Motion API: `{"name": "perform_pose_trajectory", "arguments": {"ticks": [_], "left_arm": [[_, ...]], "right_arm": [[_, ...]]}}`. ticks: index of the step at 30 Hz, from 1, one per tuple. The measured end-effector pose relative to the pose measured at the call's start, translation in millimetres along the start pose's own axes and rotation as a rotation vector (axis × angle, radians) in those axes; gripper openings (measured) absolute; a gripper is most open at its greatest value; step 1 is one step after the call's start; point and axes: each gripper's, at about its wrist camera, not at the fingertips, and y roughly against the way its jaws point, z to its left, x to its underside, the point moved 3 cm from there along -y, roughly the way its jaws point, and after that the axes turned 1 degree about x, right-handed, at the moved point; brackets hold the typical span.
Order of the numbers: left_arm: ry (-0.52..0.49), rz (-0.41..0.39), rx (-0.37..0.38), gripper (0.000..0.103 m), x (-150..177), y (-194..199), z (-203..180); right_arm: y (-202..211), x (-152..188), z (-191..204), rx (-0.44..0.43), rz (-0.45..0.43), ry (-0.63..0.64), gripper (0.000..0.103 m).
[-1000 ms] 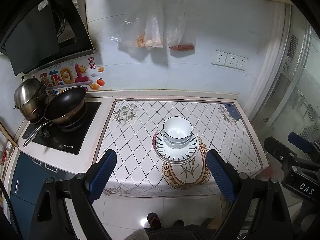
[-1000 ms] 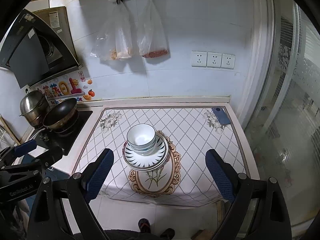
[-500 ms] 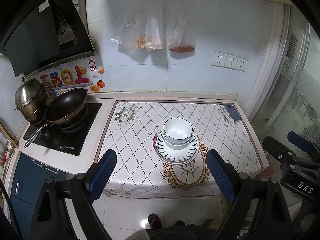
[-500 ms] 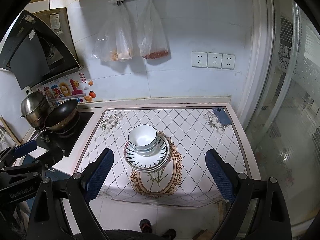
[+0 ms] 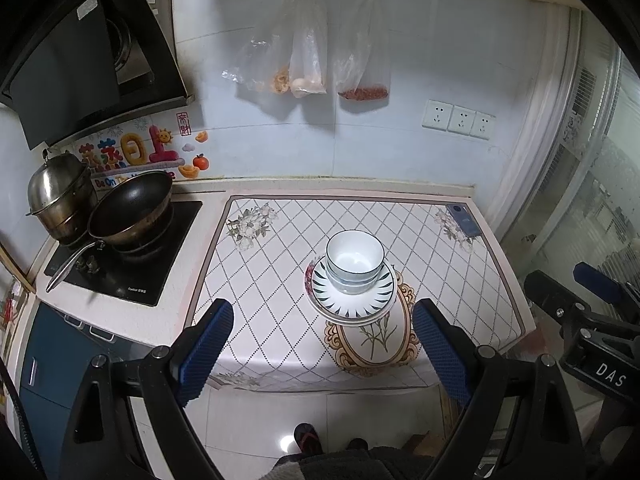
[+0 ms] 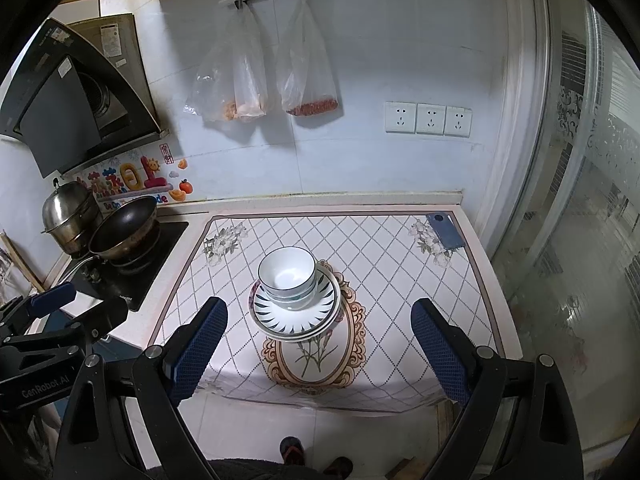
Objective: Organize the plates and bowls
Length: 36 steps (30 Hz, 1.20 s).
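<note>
Stacked white bowls point(image 5: 354, 266) with dark rim lines sit on stacked plates point(image 5: 354, 306); the top plate has a dark leaf pattern. The stack stands mid-counter on a patterned cloth point(image 5: 280, 264). It also shows in the right wrist view, bowls point(image 6: 287, 276) on plates point(image 6: 296, 318). My left gripper point(image 5: 322, 350) is open and empty, held back from the counter's front edge, above the floor. My right gripper point(image 6: 318, 350) is open and empty, likewise back from the edge. Each gripper shows at the edge of the other's view.
A black wok point(image 5: 130, 210) and a steel pot point(image 5: 60, 196) sit on the hob at left, under a range hood point(image 5: 76, 64). A blue phone point(image 5: 464, 220) lies at the cloth's far right corner. Plastic bags point(image 5: 316, 64) hang on the wall. A glass door point(image 6: 592, 240) stands right.
Both grippers have drawn back slightly from the counter and stayed open. The stack of bowls and plates has not moved.
</note>
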Motion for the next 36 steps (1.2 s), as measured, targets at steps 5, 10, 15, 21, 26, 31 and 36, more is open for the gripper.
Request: {"name": "perform_pose_trajectory", "arguments": {"ticks": [5,10,15,21,26,31,36], "left_arm": [[0.002,0.0,-0.001,0.092,0.1,-1.2,-0.9],[0.005,-0.006,-0.007,0.092,-0.5,-0.9,-1.8],[0.009,-0.003,-0.006,0.092,0.0,0.1,-2.7],[0.018,-0.002,-0.007,0.092,0.0,0.5,-1.6],[0.019,-0.002,-0.007,0.092,-0.6,0.0,-1.1],[0.021,-0.001,-0.007,0.092,-1.6,-0.4,-1.9],[0.021,-0.003,-0.009,0.092,-2.5,-0.7,-1.7]], "right_arm": [[-0.7,1.5,-1.9,0.004,0.002,-0.003,0.095],[-1.4,1.7,-4.6,0.003,0.0,-0.004,0.095],[-0.4,2.1,-4.3,0.004,-0.002,-0.005,0.095],[-2.4,0.7,-6.0,0.004,0.001,-0.005,0.095],[-3.0,0.6,-6.7,0.005,0.001,-0.002,0.095],[-6.1,-0.7,-8.2,0.002,0.004,0.004,0.095],[-8.0,-2.0,-9.6,0.003,0.004,0.004,0.095]]}}
